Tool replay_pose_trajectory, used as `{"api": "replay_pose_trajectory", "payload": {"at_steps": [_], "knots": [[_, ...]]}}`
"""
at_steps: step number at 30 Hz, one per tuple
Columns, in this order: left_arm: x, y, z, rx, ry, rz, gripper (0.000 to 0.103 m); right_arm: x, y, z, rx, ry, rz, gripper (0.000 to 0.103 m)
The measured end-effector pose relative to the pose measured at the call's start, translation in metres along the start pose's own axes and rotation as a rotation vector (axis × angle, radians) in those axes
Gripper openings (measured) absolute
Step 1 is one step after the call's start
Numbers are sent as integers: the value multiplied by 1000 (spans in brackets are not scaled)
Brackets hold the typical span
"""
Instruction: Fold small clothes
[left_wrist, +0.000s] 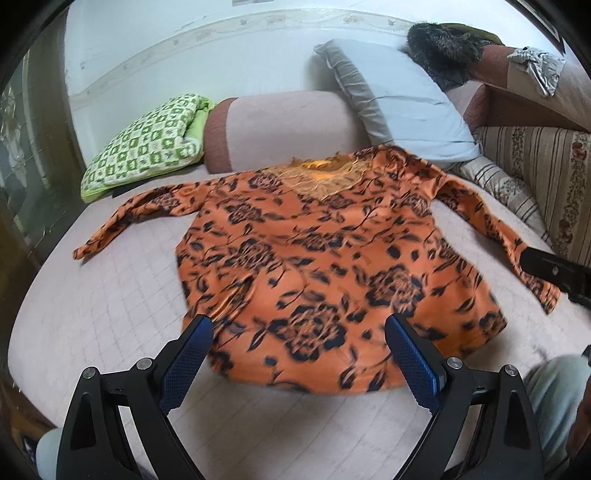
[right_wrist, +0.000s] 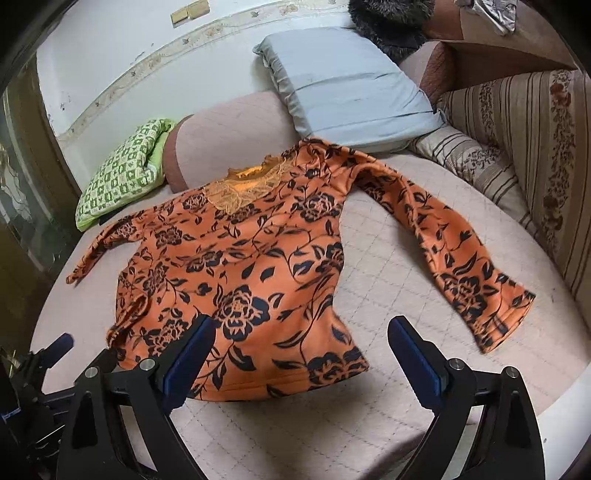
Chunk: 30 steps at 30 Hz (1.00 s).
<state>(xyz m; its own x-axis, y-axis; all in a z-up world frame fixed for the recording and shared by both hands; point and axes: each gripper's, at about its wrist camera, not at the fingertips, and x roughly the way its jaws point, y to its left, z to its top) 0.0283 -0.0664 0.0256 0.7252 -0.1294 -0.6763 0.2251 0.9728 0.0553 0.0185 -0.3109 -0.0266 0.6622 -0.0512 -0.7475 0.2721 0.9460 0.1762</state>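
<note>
Nearest me, the left gripper (left_wrist: 298, 354) hung above the bed's near edge with its jaws spread wide, nothing between them. The right gripper (right_wrist: 301, 356) was beside it, jaws equally spread and empty. Past both, the orange flowered top (left_wrist: 314, 251) lay flat across the middle of the quilted bed (left_wrist: 110, 302), both sleeves thrown outward, neckline toward the far edge. Beyond it a green checked cushion (left_wrist: 144, 147) sat at the far left corner, a grey pillow (left_wrist: 399, 99) leaning at the far right.

Lay at the bed's head: green checked cushion (left_wrist: 147, 142), pink bolster (left_wrist: 288, 127), grey pillow (left_wrist: 399, 107). Sat beyond: dark fur item (left_wrist: 443, 44). Ran alongside: striped floral cushion (right_wrist: 517, 129).
</note>
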Motion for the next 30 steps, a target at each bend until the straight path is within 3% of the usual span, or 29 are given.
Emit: {"api": "replay_pose_trajectory", "payload": {"at_steps": [9, 13, 17, 21, 24, 27, 29, 30], "knots": [[9, -33, 31, 35, -17, -45, 95, -14, -15, 24, 18, -30, -8, 95], [24, -61, 57, 42, 18, -121, 94, -12, -33, 36, 46, -30, 24, 94], [45, -92, 83, 54, 66, -212, 94, -7, -80, 56, 124, -31, 15, 94], [87, -141, 104, 64, 161, -325, 93, 8, -139, 69, 215, 14, -50, 94], [121, -178, 109, 71, 240, -397, 92, 29, -181, 70, 253, 101, -107, 84], [154, -212, 108, 71, 343, -465, 84, 46, -221, 63, 283, 174, -144, 75], [177, -233, 103, 87, 413, -492, 79, 51, -239, 58, 301, 202, -165, 75], [193, -243, 97, 90, 460, -491, 71, 53, -247, 56, 311, 209, -173, 75]]}}
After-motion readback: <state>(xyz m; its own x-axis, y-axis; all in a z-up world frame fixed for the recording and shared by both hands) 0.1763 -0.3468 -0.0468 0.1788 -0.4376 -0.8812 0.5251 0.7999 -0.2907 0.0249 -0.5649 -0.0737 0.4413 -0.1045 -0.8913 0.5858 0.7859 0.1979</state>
